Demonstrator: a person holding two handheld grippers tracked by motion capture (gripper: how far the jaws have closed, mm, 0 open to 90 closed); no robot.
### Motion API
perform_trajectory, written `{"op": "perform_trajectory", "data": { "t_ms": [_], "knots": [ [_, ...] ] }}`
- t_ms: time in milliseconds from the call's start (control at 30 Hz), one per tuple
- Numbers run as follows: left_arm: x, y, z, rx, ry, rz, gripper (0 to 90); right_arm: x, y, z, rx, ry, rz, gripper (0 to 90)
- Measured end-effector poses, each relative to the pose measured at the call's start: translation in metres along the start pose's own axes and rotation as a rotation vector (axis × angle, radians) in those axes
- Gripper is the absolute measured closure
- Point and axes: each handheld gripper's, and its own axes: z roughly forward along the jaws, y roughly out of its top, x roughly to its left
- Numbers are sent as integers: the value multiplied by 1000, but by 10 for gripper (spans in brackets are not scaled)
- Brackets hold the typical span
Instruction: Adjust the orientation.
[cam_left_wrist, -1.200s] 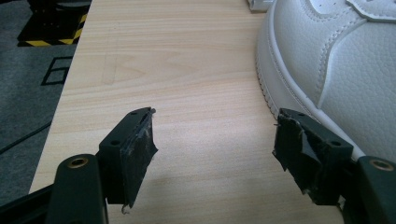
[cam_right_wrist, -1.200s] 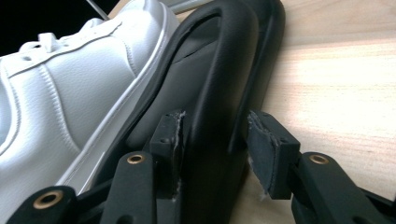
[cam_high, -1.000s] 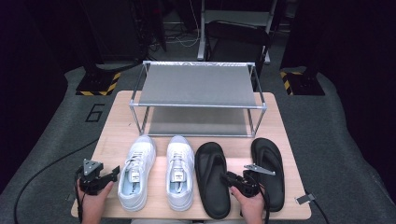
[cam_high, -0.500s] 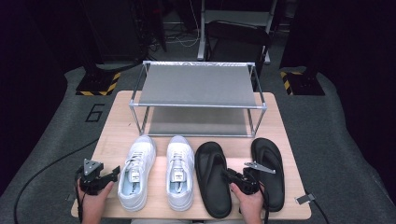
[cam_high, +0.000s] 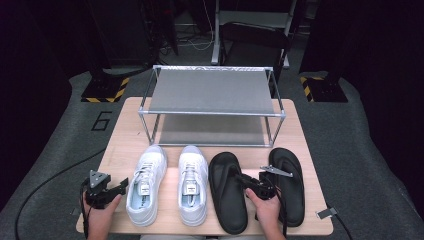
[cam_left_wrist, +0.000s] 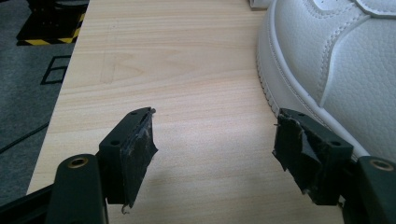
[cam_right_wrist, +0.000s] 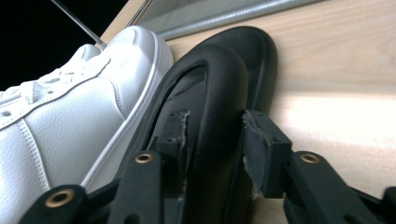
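The right gripper (cam_right_wrist: 212, 140), jaws just closing, clamps the left black rubber flip-flop's strap (cam_right_wrist: 219, 93) to lift it, while the left gripper (cam_left_wrist: 212, 149) waits agape.

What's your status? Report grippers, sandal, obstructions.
Right gripper jaws just closing, straddling the left black sandal's strap. Left gripper open over bare table beside white sneaker. Shoe rack shelves free.

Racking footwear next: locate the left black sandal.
High view, right of centre: the left black sandal lies between a white sneaker and its twin; the right tongs straddle its strap.
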Motion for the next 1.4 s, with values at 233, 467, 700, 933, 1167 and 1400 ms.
{"op": "perform_trajectory", "data": {
  "t_ms": [233, 467, 700, 933, 1167, 1400],
  "knots": [
    [-1, 0, 0, -4, 1, 4, 284, 0, -1, -5, 41, 26, 30, 591],
    [0, 0, 0, -4, 2, 0, 284, -6, 3, 3, 14, 45, 47, 601],
    [0, 0, 0, -3, 1, 6, 284, -7, 4, 3, -9, 22, 127, 671],
    [0, 0, 0, 1, 3, 14, 284, -6, 4, 1, -61, -2, 151, 690],
    [-1, 0, 0, 6, 0, 6, 284, -7, 6, 1, -113, -39, 176, 696],
    [-1, 0, 1, 3, -2, 6, 284, -6, 10, 8, -132, -73, 189, 697]
  ]
}}
